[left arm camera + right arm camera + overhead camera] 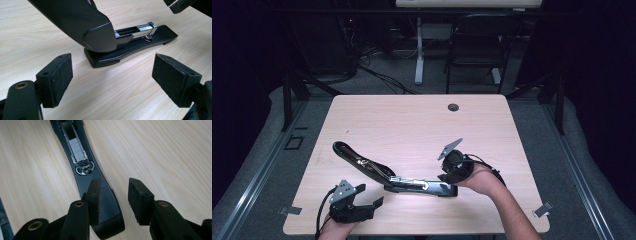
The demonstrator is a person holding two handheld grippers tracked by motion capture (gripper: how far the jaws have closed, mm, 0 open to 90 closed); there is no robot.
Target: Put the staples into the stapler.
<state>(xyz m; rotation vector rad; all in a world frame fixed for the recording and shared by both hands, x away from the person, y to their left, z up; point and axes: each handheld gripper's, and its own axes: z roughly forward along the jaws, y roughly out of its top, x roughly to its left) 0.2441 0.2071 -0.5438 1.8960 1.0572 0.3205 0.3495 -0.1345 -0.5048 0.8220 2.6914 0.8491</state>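
Note:
A black stapler (422,186) lies on the wooden table (412,125) near its front edge, swung wide open. Its top cover (362,161) rises up and away to the left. The metal staple channel (77,150) is exposed, with staples inside. My left gripper (369,195) stands open just in front of the stapler's hinge end (100,57), with nothing between its pads (60,77). My right gripper (446,178) is open at the base's right tip. In the right gripper view, its left pad (95,195) hangs over the base's end (107,212) while the right pad is over bare table.
A dark round grommet (453,107) sits in the table's far edge. Behind the table stand a white desk leg (418,50) and a black chair (477,45). Metal clips (289,210) (543,209) stick out at the front corners. The far half of the tabletop is bare wood.

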